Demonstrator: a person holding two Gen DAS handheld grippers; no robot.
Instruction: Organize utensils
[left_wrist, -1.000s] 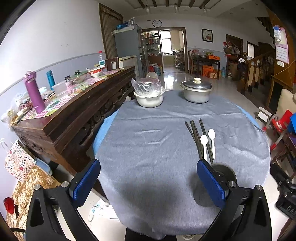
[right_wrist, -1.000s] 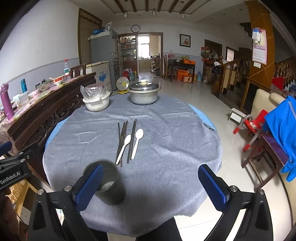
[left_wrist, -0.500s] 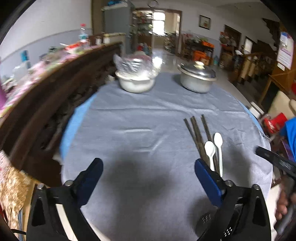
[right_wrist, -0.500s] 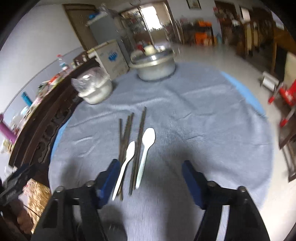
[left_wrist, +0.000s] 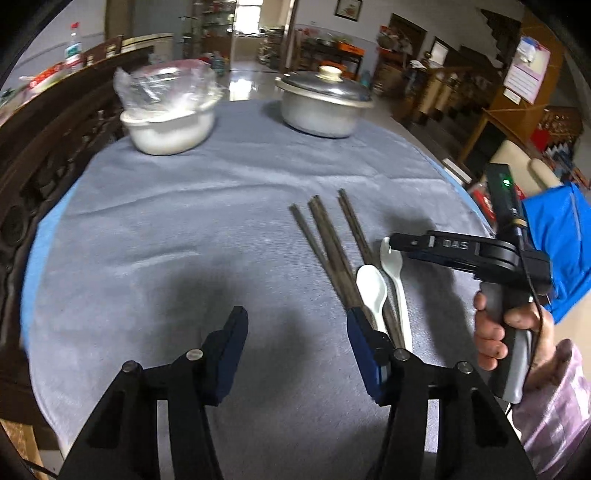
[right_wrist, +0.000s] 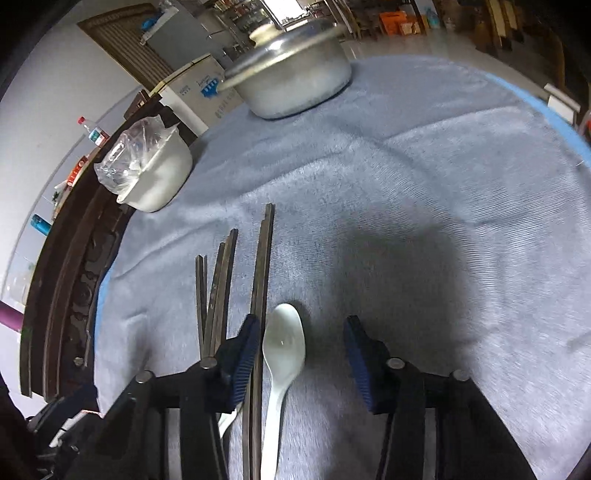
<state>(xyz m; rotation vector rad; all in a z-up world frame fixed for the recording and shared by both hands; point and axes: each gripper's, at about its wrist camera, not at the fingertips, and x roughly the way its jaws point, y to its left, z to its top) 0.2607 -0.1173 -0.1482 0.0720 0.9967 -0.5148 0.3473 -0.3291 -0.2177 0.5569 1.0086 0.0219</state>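
Observation:
Several dark wooden chopsticks (left_wrist: 328, 243) and two white spoons (left_wrist: 373, 288) lie side by side on the grey tablecloth (left_wrist: 184, 229). My left gripper (left_wrist: 295, 332) is open and empty, low over the cloth just left of the utensils. My right gripper (right_wrist: 301, 339) is open and low, with one white spoon (right_wrist: 282, 343) lying between its fingers and chopsticks (right_wrist: 258, 280) against its left finger. In the left wrist view the right gripper (left_wrist: 395, 242) reaches in from the right over the far spoon. The dark utensil cup is out of sight.
A white bowl covered with plastic (left_wrist: 170, 118) and a lidded metal pot (left_wrist: 325, 107) stand at the table's far side. A dark wooden sideboard (left_wrist: 44, 133) runs along the left. A blue cloth on a chair (left_wrist: 554, 240) is at the right.
Both grippers have moved forward and down over the table. The right gripper has closed in on the spoons and narrowed its opening. The cup has left both views.

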